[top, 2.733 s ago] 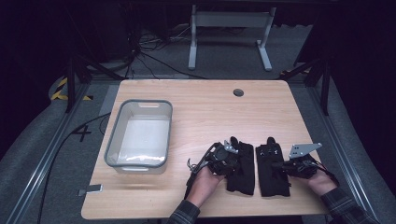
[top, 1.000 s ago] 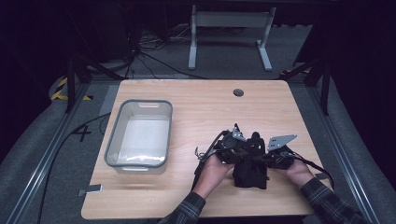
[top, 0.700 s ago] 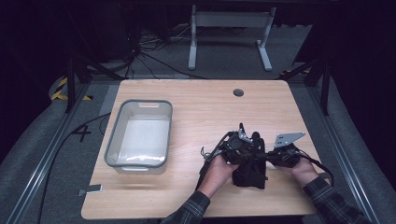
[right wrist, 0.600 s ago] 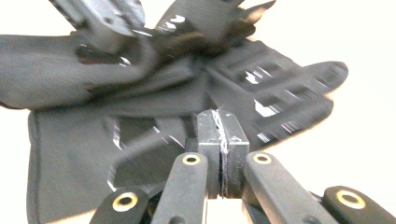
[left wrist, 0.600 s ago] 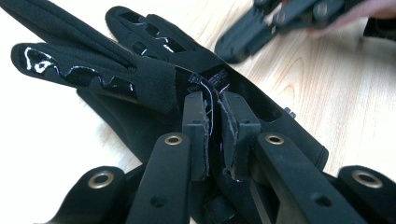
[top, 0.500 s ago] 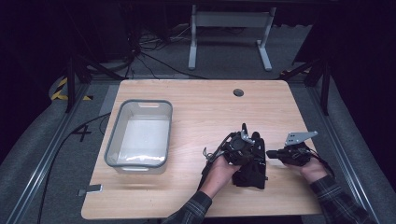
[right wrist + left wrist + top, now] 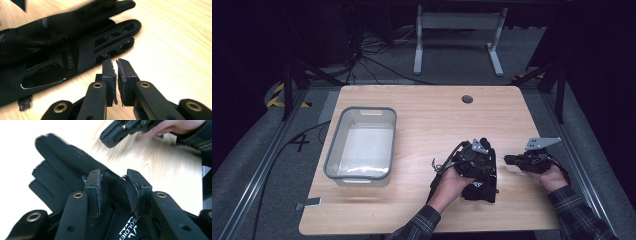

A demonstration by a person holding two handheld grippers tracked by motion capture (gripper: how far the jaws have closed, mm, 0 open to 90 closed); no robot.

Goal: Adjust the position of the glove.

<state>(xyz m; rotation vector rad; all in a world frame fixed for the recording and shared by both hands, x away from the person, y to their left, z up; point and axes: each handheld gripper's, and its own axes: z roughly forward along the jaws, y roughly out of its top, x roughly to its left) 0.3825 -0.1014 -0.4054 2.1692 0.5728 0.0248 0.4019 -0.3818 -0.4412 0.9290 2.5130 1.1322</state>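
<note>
Two black gloves lie stacked at the table's front right, also shown in the left gripper view and the right gripper view. My left gripper rests over the stack. Its jaws have just been opening and stand apart, with glove fabric under the gap and neither pad pressing on it. My right gripper hovers to the right of the gloves, pointing at them. Its jaws have just been opening to a narrow slit with nothing between them. The right gripper also appears far off in the left gripper view.
A clear plastic bin with a grey rim stands at the table's left. The wooden table has a cable hole near its far edge. A small metal bracket sticks out at the front left corner.
The gloves lay side by side at first and are now stacked. My right gripper has drawn away to the right of them. The left hand stays on the stack.
</note>
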